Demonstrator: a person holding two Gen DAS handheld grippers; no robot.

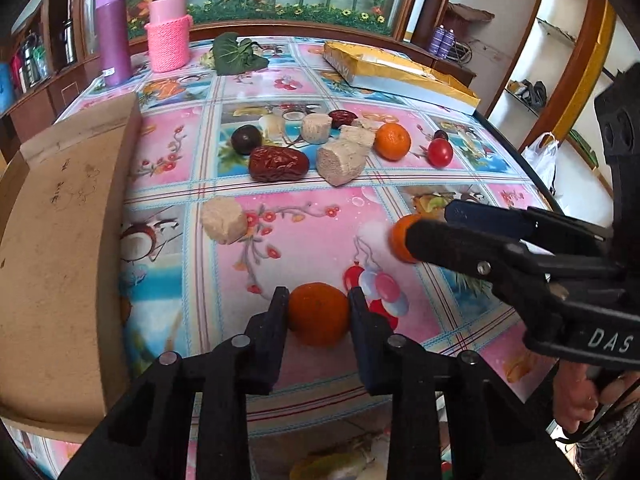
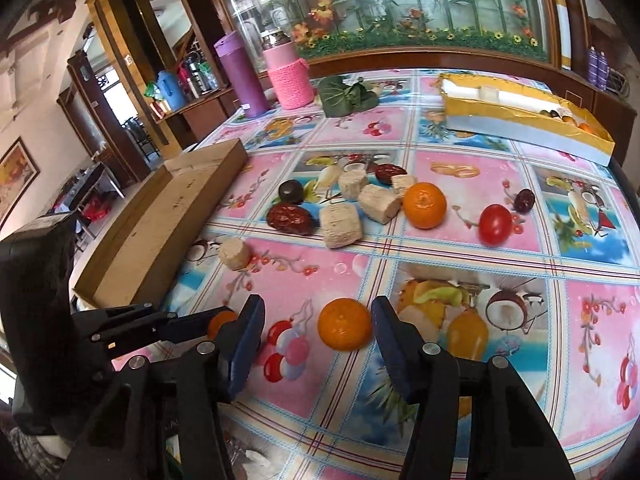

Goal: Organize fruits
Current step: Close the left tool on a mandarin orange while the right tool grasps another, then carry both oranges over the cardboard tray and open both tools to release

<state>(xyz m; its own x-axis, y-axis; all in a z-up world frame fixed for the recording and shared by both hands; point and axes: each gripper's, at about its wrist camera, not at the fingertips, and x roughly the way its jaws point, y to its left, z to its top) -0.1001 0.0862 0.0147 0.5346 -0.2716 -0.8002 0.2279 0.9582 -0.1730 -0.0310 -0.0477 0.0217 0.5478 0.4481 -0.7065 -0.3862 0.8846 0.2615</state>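
Note:
My left gripper (image 1: 318,300) is shut on a small orange (image 1: 318,314) that rests on the flowered tablecloth (image 1: 300,232) near the front edge; both pads press its sides. A second orange (image 2: 344,330) lies between the fingers of my right gripper (image 2: 318,312), which is open: the left pad stands clear of the fruit and the right pad is close against it. In the left wrist view the right gripper (image 1: 430,222) reaches in from the right over that orange (image 1: 400,240). A third orange (image 2: 425,205), a cherry tomato (image 2: 495,219), red dates (image 2: 290,219) and a dark plum (image 2: 291,191) lie mid-table.
Several beige cylinder pieces (image 1: 342,160) lie among the fruit. A long cardboard box (image 1: 60,240) runs along the left side. At the back right a gold-edged box (image 2: 520,120) holds a few items. A purple bottle (image 1: 113,32), a pink jar (image 1: 167,36) and a green leaf (image 1: 236,54) stand at the back.

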